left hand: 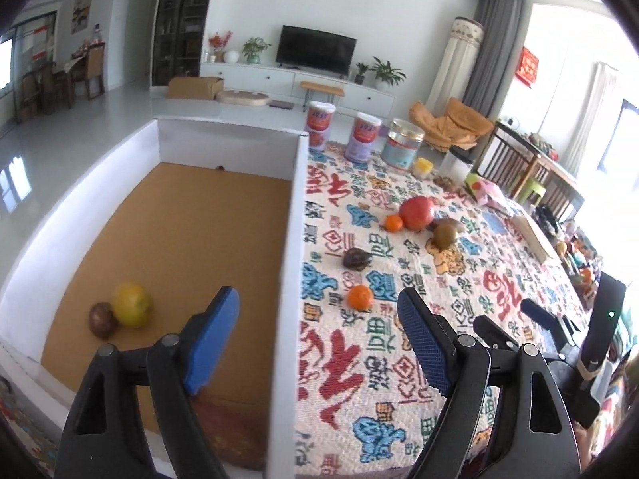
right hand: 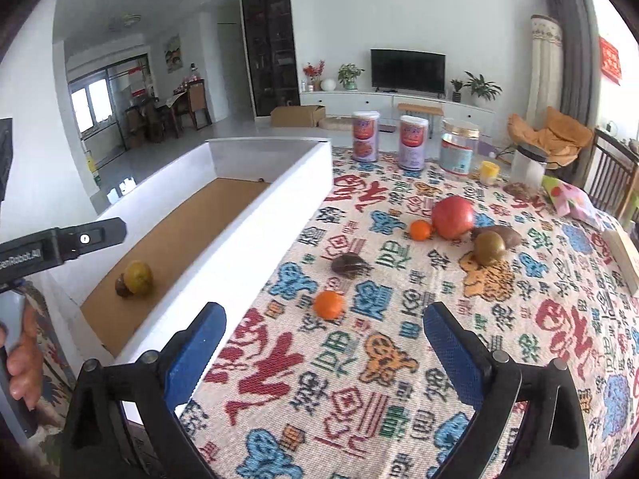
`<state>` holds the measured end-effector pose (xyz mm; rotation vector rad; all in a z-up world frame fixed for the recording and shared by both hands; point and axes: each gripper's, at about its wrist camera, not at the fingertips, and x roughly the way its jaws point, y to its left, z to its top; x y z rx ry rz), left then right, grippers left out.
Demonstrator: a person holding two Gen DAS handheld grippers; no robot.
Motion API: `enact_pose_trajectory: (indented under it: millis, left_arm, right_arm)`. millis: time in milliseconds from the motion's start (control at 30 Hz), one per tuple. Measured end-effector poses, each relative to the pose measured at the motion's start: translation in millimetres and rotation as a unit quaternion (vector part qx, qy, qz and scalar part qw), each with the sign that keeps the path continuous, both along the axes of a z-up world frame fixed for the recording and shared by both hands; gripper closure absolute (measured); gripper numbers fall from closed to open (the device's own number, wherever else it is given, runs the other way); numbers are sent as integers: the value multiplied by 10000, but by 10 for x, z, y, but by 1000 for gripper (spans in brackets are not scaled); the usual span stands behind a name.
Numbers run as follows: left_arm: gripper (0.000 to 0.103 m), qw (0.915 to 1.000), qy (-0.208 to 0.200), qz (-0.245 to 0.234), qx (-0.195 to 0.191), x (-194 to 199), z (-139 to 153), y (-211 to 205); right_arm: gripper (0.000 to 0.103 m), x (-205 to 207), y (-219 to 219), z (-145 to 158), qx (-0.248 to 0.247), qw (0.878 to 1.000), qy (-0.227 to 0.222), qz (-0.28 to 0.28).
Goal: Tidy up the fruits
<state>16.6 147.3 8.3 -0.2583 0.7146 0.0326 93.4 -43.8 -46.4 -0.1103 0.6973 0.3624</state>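
Observation:
A white box (left hand: 293, 215) with a brown floor holds a yellow-green citrus (left hand: 131, 305) and a dark round fruit (left hand: 102, 319). On the patterned cloth lie a near small orange (right hand: 328, 304), a dark wrinkled fruit (right hand: 349, 265), a far small orange (right hand: 420, 230), a big red fruit (right hand: 452, 215) and a green-brown fruit (right hand: 489, 245) in front of a brown one (right hand: 505, 234). My left gripper (left hand: 317, 299) is open above the box's right wall, with no fruit in it. My right gripper (right hand: 323, 313) is open over the cloth, the near orange just beyond its fingertips.
Two purple cans (right hand: 364, 135) and a clear jar (right hand: 459, 151) stand at the table's far edge, with a yellow cup (right hand: 489, 171), a white container (right hand: 529, 165) and a pink packet (right hand: 571, 197) further right. A wooden block (right hand: 623, 251) lies at the right edge. A hand (right hand: 24, 355) shows at lower left.

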Motion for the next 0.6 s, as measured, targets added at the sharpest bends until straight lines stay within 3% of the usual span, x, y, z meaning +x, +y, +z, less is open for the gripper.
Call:
enact_pose_trajectory:
  millis: [167,333,400,600]
  left_arm:
    - [18,9954,66,-944,121,180,-163,-980]
    - [18,9864,345,-1594,191,461,-608,-1697]
    - [18,9834,486,-1721,321,563,-820,-1900]
    - [18,9789,802,-1751,685,785,-1275,-2182]
  right_arm:
    - [2,221,-1227,-316,145,9848,338,-1696]
    - [2,172,-2004,-454,602,9632,586,-2552]
    - [2,171,-2133,-475,903,9568,667,-2682]
    - [1,348,-2060,-742,507,9531,1132,-2762]
